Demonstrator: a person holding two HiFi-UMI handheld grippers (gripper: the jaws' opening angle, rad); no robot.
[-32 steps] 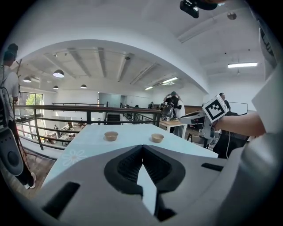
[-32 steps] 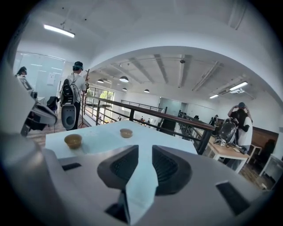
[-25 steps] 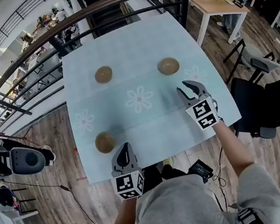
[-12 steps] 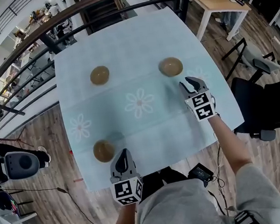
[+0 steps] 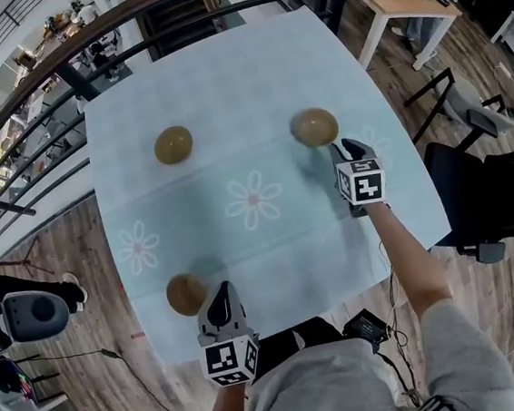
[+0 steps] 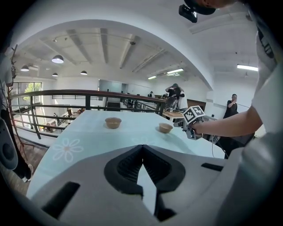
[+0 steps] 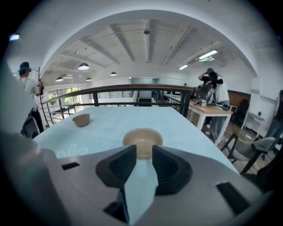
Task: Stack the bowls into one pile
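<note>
The step, as I read it, is the first pickup: getting the right claw onto the right bowl's rim.

Nearest you, the left claw [image 5: 221, 293] sits at the 6 o'clock edge of the tabletop [image 5: 225, 76]. Its jaws are pinched fully together on nothing. The near bowl [image 5: 186, 294] is just beside it at its 9 o'clock, not touching. That bowl looks like a fair base for the pile, so leave it where it is.

Further out, the right claw [image 5: 343, 149] has its jaws parted by a narrow gap with nothing between them. The right bowl [image 5: 314, 126] stands upright just beyond the tips. From above it is at the claw's 11 o'clock, and in the right gripper view it is dead ahead at 12.

Put one jaw inside the near wall and one outside, and close only once the rim is well in. The gap looks slim, so line up squarely or you may push the bowl away. Then lift straight up.

The far bowl [image 5: 173, 145] is at the tabletop's 10 o'clock, well apart from both claws.

Your left hand is tucked close to your body, with its claw tipped gently down. Your right arm [image 5: 399, 249] reaches out long over the 4 o'clock edge, with its claw pitched downward toward the bowl.
</note>
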